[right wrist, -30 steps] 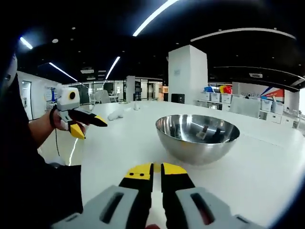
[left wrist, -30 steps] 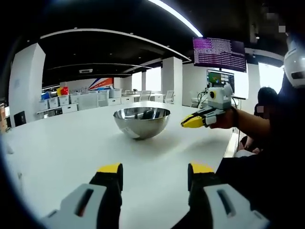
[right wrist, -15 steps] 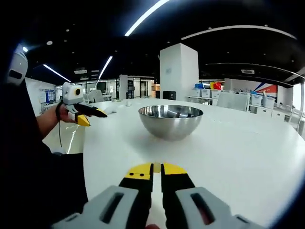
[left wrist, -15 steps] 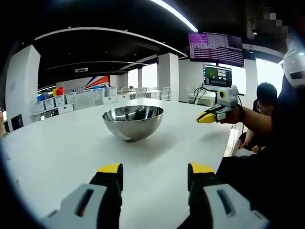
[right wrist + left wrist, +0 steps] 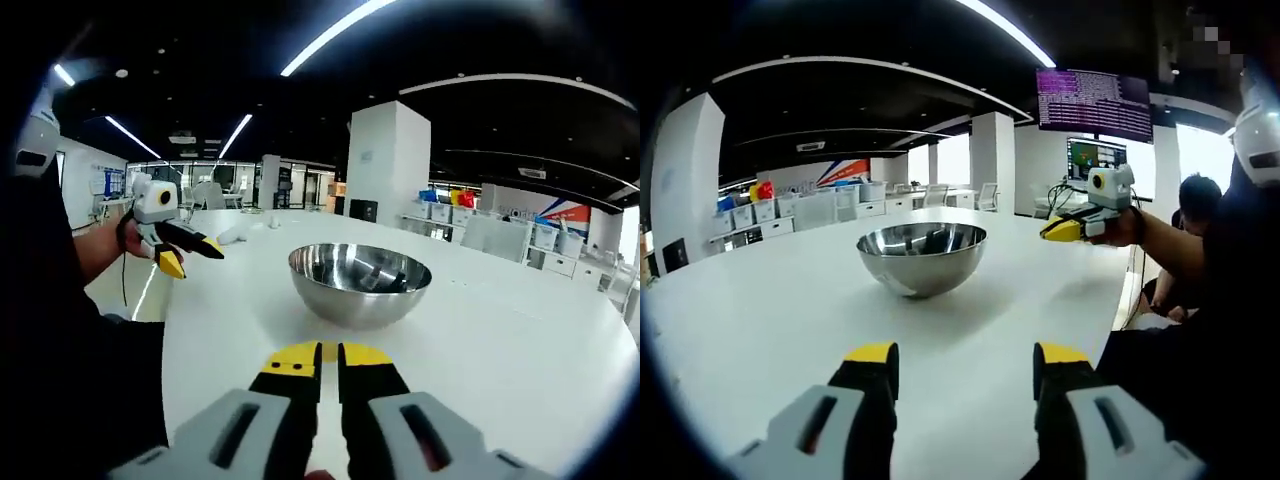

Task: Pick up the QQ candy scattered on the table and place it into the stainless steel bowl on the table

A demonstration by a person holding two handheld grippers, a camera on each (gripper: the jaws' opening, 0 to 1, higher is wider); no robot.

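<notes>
The stainless steel bowl (image 5: 923, 276) stands upright on the white table (image 5: 760, 320), straight ahead of my left gripper (image 5: 965, 358), which is open with nothing between its jaws. Dark shapes show inside the bowl; I cannot tell whether they are candy or reflections. My right gripper (image 5: 1060, 231) hovers to the right of the bowl, above the table's edge, yellow tips pressed together. In the right gripper view the bowl (image 5: 357, 306) sits ahead of my right gripper (image 5: 322, 354), shut and apparently empty. My left gripper (image 5: 195, 257) hangs open at the left, held by a hand.
The table's edge (image 5: 1128, 290) runs close on the right, where a seated person (image 5: 1198, 205) and wall screens (image 5: 1095, 100) are. Storage bins (image 5: 770, 210) line the far wall. Small white objects (image 5: 235, 236) lie far back on the table. A white pillar (image 5: 388, 160) rises behind.
My right gripper has drawn back from beside the bowl toward the table's edge, then lifted slightly and come a little closer again. The left gripper stays open, the right one shut.
</notes>
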